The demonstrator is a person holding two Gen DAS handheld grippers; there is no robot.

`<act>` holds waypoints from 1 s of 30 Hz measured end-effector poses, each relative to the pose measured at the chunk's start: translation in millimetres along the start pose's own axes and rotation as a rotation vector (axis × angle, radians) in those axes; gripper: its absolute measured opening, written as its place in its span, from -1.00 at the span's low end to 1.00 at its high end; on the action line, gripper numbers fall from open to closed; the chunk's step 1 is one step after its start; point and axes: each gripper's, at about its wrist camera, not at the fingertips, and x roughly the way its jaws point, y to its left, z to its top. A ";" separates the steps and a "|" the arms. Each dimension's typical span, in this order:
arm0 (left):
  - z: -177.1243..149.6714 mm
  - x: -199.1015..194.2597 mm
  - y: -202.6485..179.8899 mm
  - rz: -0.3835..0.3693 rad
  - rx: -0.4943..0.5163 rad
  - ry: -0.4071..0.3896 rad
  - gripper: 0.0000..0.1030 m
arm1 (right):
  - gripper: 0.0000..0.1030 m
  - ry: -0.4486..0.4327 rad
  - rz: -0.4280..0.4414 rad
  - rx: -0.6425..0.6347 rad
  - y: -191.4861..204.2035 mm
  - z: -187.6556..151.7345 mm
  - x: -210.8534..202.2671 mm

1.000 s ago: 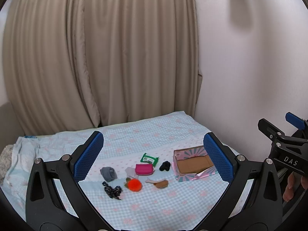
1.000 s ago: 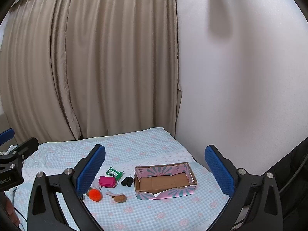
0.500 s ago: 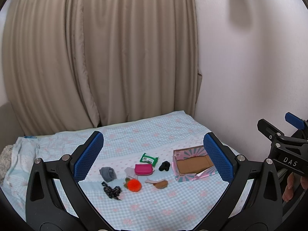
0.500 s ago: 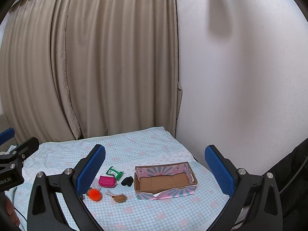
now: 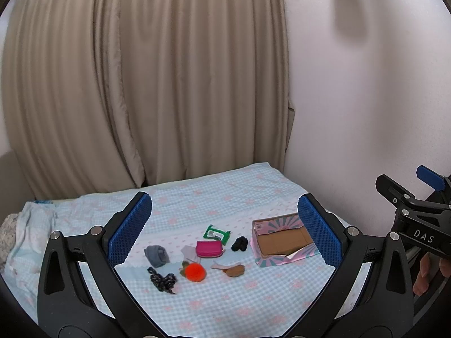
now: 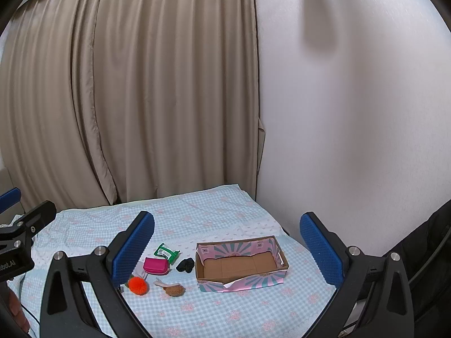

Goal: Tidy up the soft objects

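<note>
Both grippers hang above the near edge of the bed (image 5: 253, 186), jaws spread wide and holding nothing: the left gripper (image 5: 225, 233) frames the scatter of small things, the right gripper (image 6: 227, 249) frames the cardboard box (image 6: 239, 264), which sits empty toward the bed's right edge by the wall.

The soft objects lie in a loose cluster mid-bed, just left of the box: an orange pom-pom (image 5: 195, 271), a pink pouch (image 5: 209, 248), a black bundle (image 5: 239, 244), a brown puff (image 5: 234, 270), a green packet (image 5: 216, 233).

The step in hand looks like the first reach. Best to take the piece nearest the box — the black bundle — coming straight down with jaws astride it, pinching cloth and not the sheet.

Only the left view shows the grey fabric roll (image 5: 156, 255) and dark patterned scrunchie (image 5: 162, 278); the right view hides them behind its own finger, but shows the box floor fully.
</note>
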 end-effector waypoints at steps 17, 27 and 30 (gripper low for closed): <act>-1.1 0.9 -8.5 0.003 -0.002 -0.018 0.99 | 1.00 0.010 -0.002 -0.012 -5.7 4.1 -3.1; -33.4 29.3 22.6 0.077 -0.048 0.104 0.99 | 1.00 0.062 0.074 -0.103 6.9 -7.3 17.0; -50.4 48.3 49.6 0.098 -0.053 0.150 0.99 | 1.00 0.120 0.100 -0.079 20.3 -21.7 37.3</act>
